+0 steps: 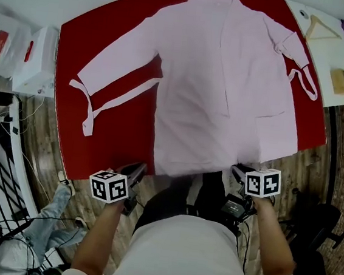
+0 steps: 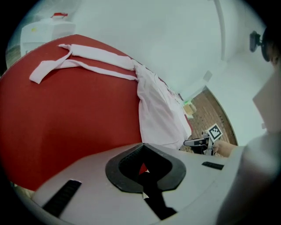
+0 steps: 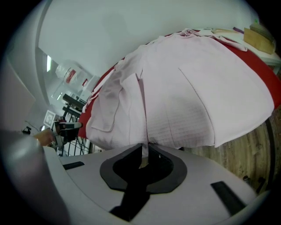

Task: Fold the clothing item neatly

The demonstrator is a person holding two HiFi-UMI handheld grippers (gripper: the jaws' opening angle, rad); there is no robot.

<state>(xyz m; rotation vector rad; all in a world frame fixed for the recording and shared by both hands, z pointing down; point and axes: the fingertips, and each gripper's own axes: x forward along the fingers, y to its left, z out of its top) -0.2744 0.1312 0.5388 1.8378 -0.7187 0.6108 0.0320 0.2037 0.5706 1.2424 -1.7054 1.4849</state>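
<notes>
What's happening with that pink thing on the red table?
A person with a gripper in each hand is getting ready to fold a pink robe, spread flat on the red table. The right gripper pinches its bottom hem; the left gripper is shut and empty. The robe's body is not folded yet.

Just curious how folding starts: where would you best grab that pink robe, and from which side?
Probably its bottom hem, approached from the near side of the red table. The pink robe lies flat, but that hem hangs past the edge, so jaws can close around it. The right gripper grips it there.
</notes>
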